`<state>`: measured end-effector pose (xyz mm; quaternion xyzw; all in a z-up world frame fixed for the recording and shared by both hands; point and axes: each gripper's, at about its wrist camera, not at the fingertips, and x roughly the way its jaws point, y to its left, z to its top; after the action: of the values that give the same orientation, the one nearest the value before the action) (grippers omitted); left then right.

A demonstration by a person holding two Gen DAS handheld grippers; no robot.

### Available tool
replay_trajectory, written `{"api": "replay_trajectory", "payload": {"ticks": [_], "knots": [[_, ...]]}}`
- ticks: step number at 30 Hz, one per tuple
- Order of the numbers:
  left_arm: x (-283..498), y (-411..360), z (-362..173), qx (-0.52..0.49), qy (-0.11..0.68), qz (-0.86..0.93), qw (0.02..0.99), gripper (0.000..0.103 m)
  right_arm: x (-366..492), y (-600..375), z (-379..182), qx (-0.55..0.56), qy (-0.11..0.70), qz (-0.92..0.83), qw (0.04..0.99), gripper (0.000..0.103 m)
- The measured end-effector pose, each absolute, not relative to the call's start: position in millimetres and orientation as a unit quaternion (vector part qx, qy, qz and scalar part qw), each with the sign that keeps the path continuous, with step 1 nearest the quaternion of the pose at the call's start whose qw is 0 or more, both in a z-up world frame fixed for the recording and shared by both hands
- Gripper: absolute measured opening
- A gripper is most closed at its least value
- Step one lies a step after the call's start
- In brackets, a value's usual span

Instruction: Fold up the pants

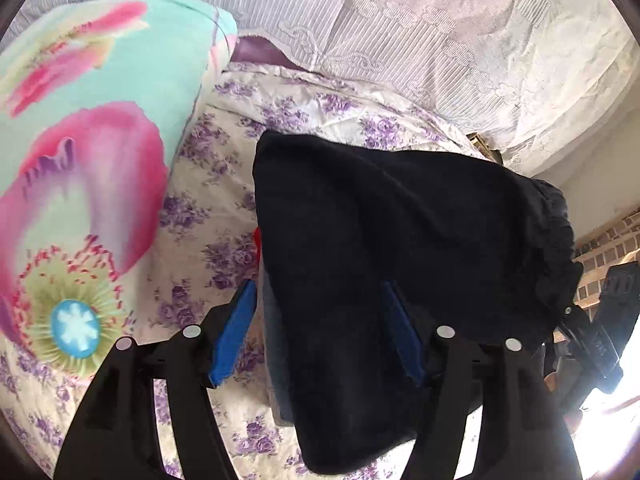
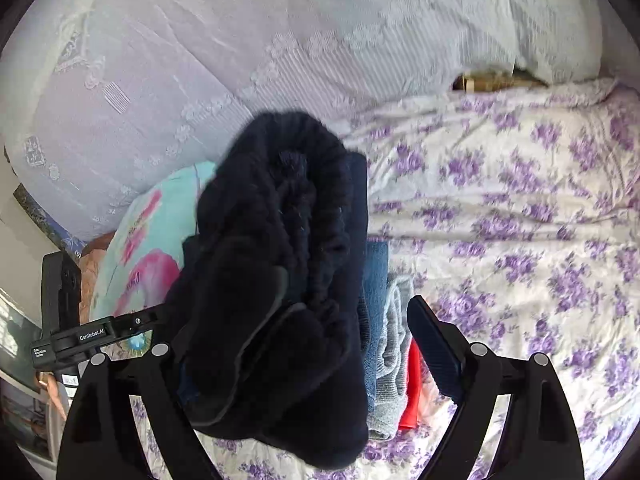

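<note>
We see a bed (image 2: 520, 208) covered with a white sheet printed with purple flowers, wrinkled in places. Along its far edge, pale lilac lace-trimmed pillows (image 1: 400, 32) lean up against the head of the bed. Toward the left side we find a large turquoise cushion (image 1: 80, 140) with big pink blossoms resting on the sheet. Near the middle lies a stack of folded clothes: dark navy pants (image 2: 280, 280) sit on top, and beneath them we make out a blue denim layer (image 2: 374, 280), a grey knit piece (image 2: 394, 360) and a red-orange garment (image 2: 412, 392), whose lowest folds touch the sheet.
</note>
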<state>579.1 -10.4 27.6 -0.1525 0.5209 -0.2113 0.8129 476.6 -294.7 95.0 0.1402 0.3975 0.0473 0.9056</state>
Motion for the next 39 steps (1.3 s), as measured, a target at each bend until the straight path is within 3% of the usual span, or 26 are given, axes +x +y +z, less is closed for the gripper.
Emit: {"api": "replay_trajectory", "payload": {"ticks": [3, 5, 8, 14, 20, 28, 39], "knots": [[536.4, -1.6, 66.5, -0.118, 0.47, -0.19, 0.854, 0.074, 432.2, -283.9, 140.4, 0.101, 0.341, 0.012, 0.934, 0.09], [489.9, -0.8, 90.6, -0.074, 0.42, -0.16, 0.89, 0.092, 396.2, -275.6, 160.5, 0.08, 0.323, 0.003, 0.943, 0.092], [408.2, -7.6, 108.5, -0.007, 0.352, -0.138, 0.926, 0.098, 334.7, -262.2, 168.3, 0.051, 0.316, -0.03, 0.947, 0.099], [248.9, -8.8, 74.6, 0.039, 0.329, -0.09, 0.939, 0.098, 198.7, -240.0, 97.1, 0.026, 0.322, -0.056, 0.945, 0.099], [153.3, -4.7, 28.3, 0.014, 0.33, -0.058, 0.942, 0.098, 125.5, -230.9, 19.7, 0.061, 0.381, -0.073, 0.92, 0.099], [116.4, -23.8, 32.5, 0.035, 0.318, -0.08, 0.944, 0.098, 81.0, -225.4, 49.9, 0.034, 0.334, -0.1, 0.937, 0.099], [112.2, -23.7, 36.6, 0.034, 0.317, -0.078, 0.945, 0.098, 78.7, -211.8, 50.0, 0.022, 0.341, -0.078, 0.936, 0.099]]}}
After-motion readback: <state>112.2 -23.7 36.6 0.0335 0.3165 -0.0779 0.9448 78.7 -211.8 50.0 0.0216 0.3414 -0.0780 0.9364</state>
